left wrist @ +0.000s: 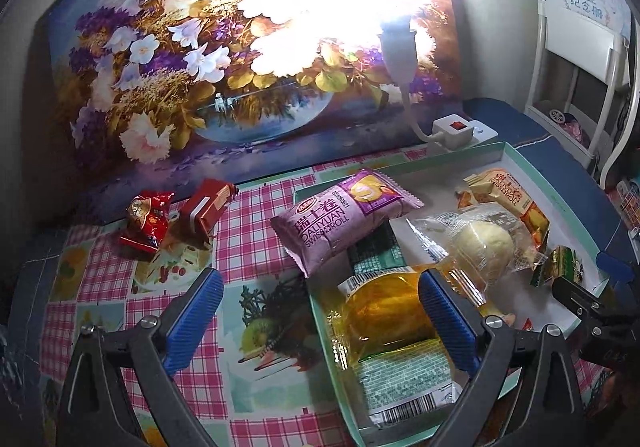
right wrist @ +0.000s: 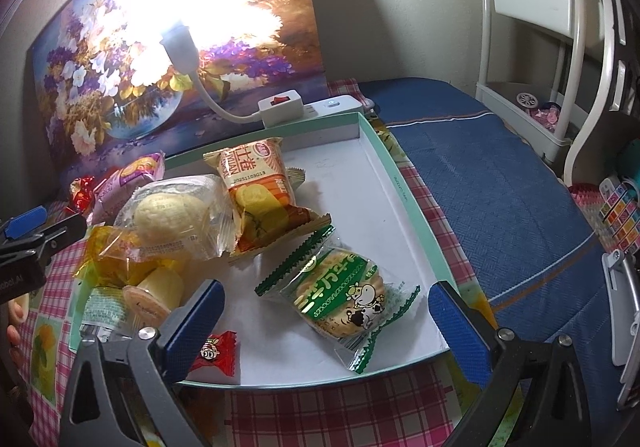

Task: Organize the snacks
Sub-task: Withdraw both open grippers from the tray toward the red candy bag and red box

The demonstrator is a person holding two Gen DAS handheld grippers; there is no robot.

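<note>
Box lid (right wrist: 400, 167), centre tabletop (left wrist: 256, 207): snacks gathered inside for sorting. Purple roll (left wrist: 344, 219) straddles left rim; 2 red packs (left wrist: 146, 223) far left, outside. Left tool (left wrist: 320, 323), right tool (right wrist: 328, 327): spread wide, empty.

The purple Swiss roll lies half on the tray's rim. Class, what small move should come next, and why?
Probably the left gripper, open and empty, should reach to the purple roll and nudge it fully into the tray: it straddles the rim, while two red snacks wait on the cloth.
</note>
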